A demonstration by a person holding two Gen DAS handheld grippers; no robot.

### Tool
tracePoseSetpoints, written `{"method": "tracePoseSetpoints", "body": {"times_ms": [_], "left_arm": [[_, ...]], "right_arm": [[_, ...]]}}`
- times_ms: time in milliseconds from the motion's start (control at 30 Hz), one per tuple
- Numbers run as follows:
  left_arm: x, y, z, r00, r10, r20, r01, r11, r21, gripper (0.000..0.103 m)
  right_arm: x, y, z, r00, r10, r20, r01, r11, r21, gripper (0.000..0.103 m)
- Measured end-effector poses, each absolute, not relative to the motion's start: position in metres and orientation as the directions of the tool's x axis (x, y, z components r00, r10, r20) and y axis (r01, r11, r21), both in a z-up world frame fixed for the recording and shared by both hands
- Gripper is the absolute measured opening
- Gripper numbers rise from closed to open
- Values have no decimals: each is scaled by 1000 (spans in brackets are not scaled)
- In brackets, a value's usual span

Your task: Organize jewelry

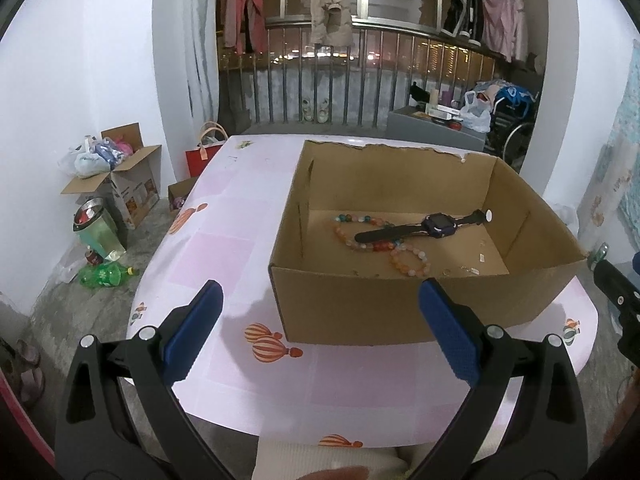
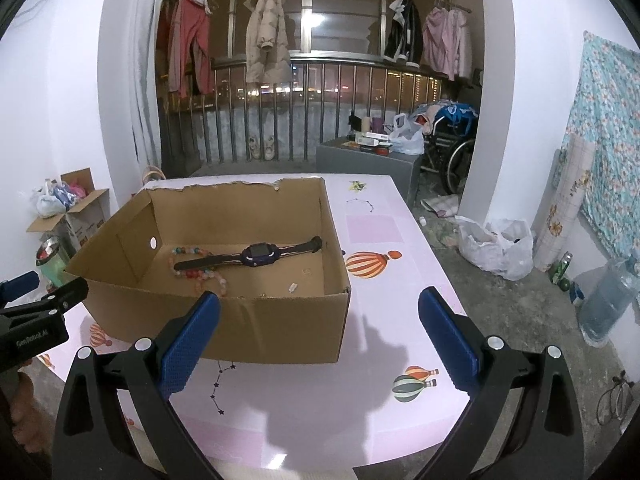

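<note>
- Left gripper (image 1: 320,300) hangs over the near edge of a pink-checked table (image 1: 224,216), blue pads (image 1: 194,336) spread wide, nothing between them
- Right gripper (image 2: 319,302) in the same pose, fingers wide apart & empty, aimed at the table's near right part
- Open cardboard box (image 1: 360,308) sits on the table, torn along its far rim; left gripper's right pad overlaps the box's near wall in the left wrist view
- Inside the box: dark purple-faced watch (image 1: 438,228) lies flat, strap stretched across the floor
- Multicolour bead necklace (image 1: 352,220) lies under & beside the strap; a smaller peach bead bracelet (image 1: 410,262) rests just beside it, nearer the front wall
- A few tiny bits lie on the box floor near the front right corner, too small to tell what
- Hot-air balloon prints (image 2: 366,264) dot the tablecloth
- Background: coats & shirts hang on a rail (image 2: 266,40) by the balcony bars; white plastic bag (image 2: 496,248) & water jug (image 2: 608,300) on the floor at right
</note>
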State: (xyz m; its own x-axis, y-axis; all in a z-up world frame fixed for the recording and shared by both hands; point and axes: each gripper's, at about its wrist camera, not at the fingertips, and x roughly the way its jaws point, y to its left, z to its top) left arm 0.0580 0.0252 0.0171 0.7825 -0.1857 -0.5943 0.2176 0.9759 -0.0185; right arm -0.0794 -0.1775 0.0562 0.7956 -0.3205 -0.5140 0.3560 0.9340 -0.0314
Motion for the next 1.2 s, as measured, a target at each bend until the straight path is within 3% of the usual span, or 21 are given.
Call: {"method": "tracePoseSetpoints", "body": {"times_ms": [600,1200], "left_arm": [[56,22,15,772,-172,-612,211,977,-8,95],[71,16,27,705,-148,-694,212,977,6,95]], "right_arm": [[-80,-179,52,792,-328,-516,369,929,-23,97],[-66,-181,69,764,-322,-558,369,929,-31,97]]}}
